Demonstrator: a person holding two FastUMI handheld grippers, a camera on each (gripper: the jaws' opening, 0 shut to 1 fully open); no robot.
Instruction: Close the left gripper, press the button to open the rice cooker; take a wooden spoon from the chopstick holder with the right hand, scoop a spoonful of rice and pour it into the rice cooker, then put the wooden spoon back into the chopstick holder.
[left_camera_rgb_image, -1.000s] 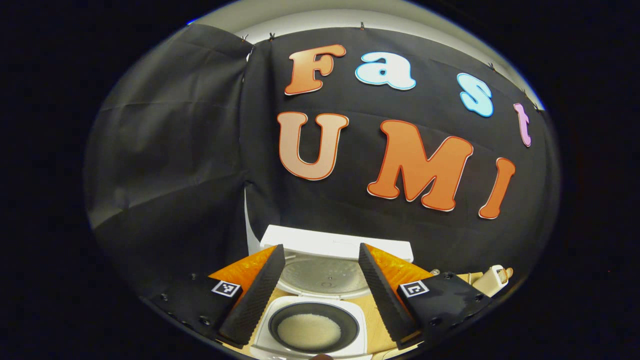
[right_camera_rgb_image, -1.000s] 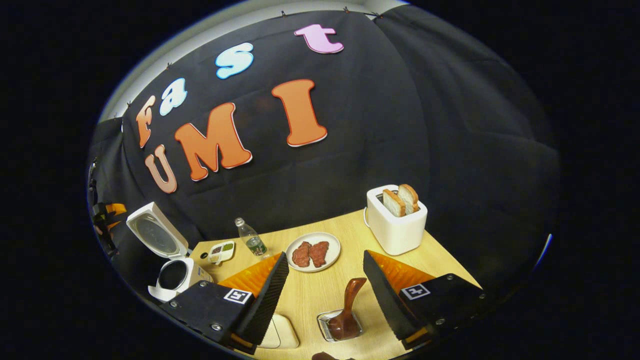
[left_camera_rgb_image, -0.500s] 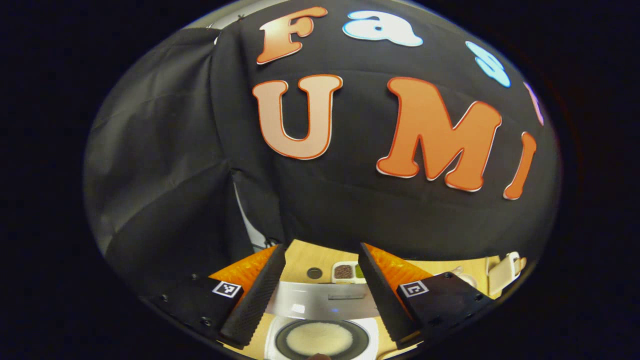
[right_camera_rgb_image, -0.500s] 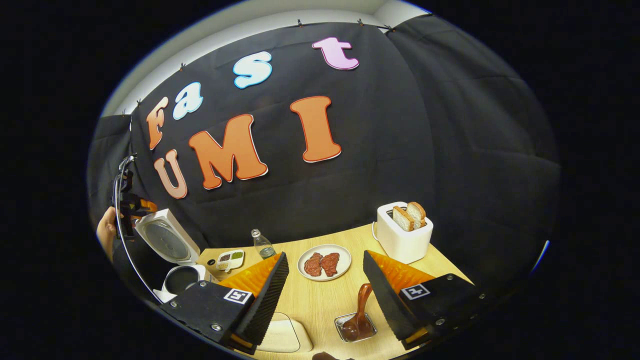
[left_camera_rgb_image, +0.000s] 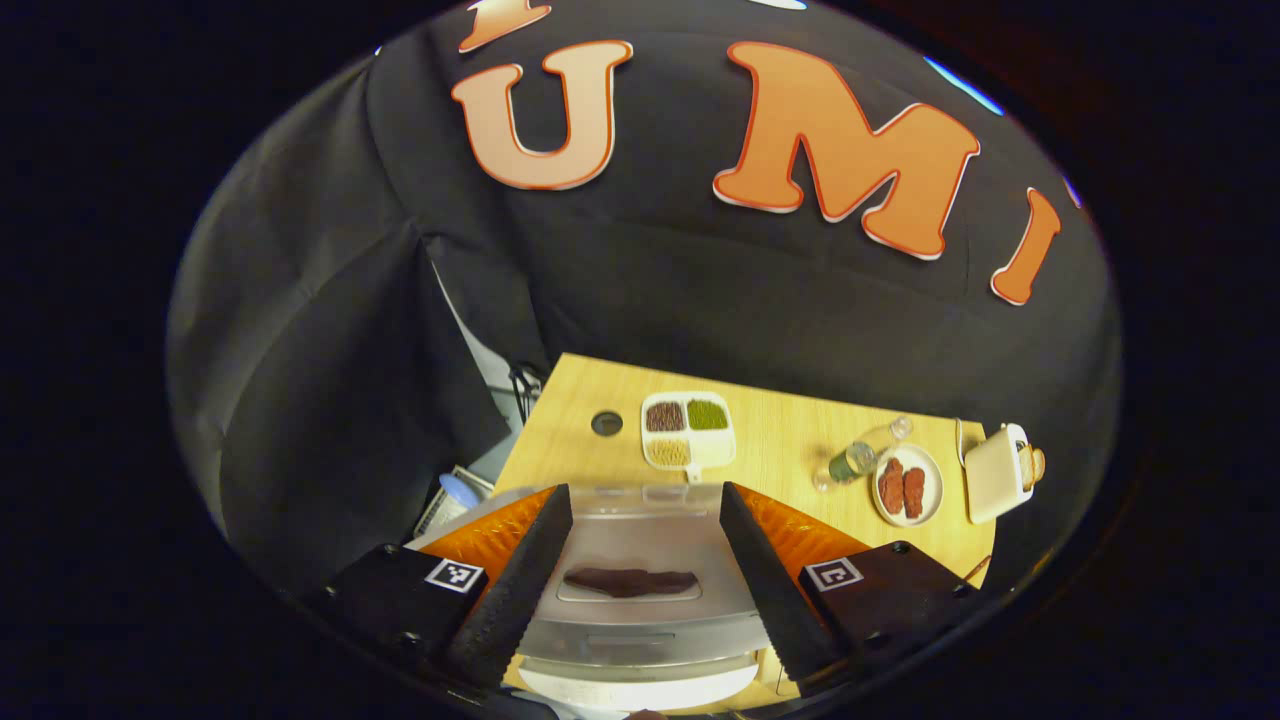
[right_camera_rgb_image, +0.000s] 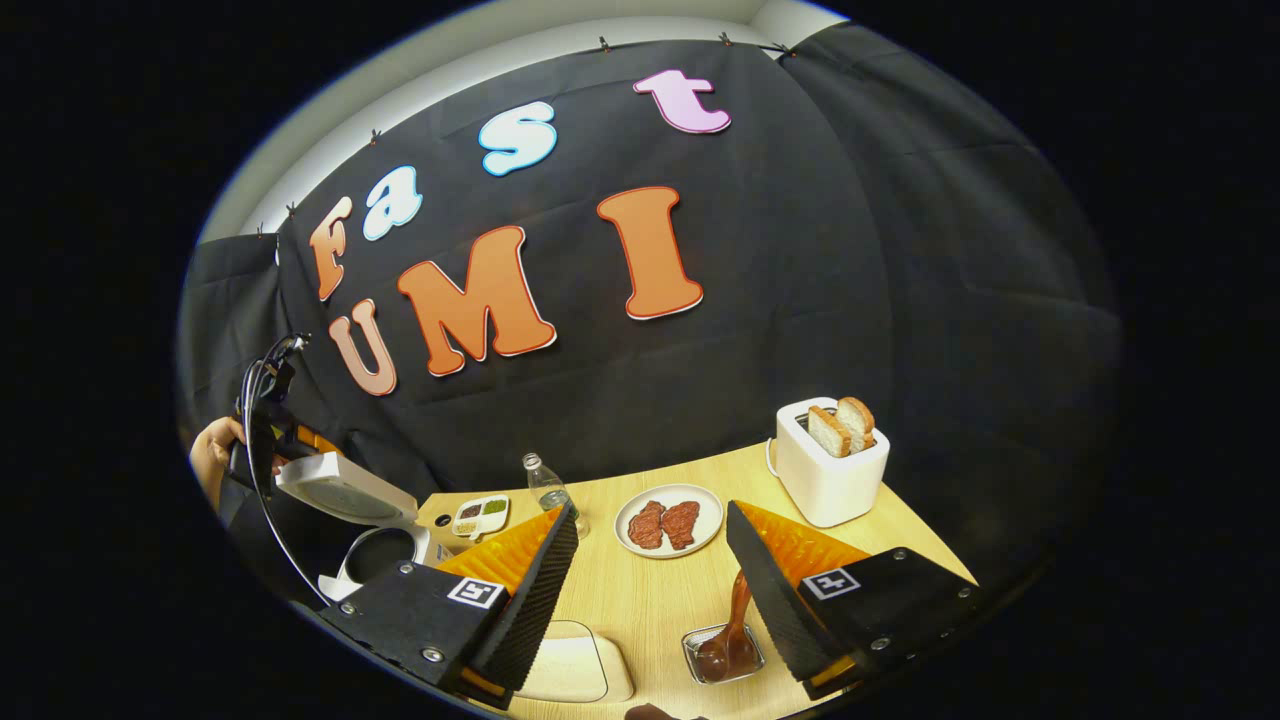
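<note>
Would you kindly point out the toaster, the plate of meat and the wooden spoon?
toaster (right_camera_rgb_image: 830, 478): right gripper view, on its white front wall.
plate of meat (right_camera_rgb_image: 632, 505): right gripper view, on its bare left rim.
wooden spoon (right_camera_rgb_image: 738, 605): right gripper view, on its handle.

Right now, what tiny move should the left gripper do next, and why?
Probably press the rice cooker lid down the rest of the way. In the right gripper view the lid hangs half lowered over the cooker body, with the left gripper by its raised edge, and the wooden spoon already stands in the chopstick holder.
</note>
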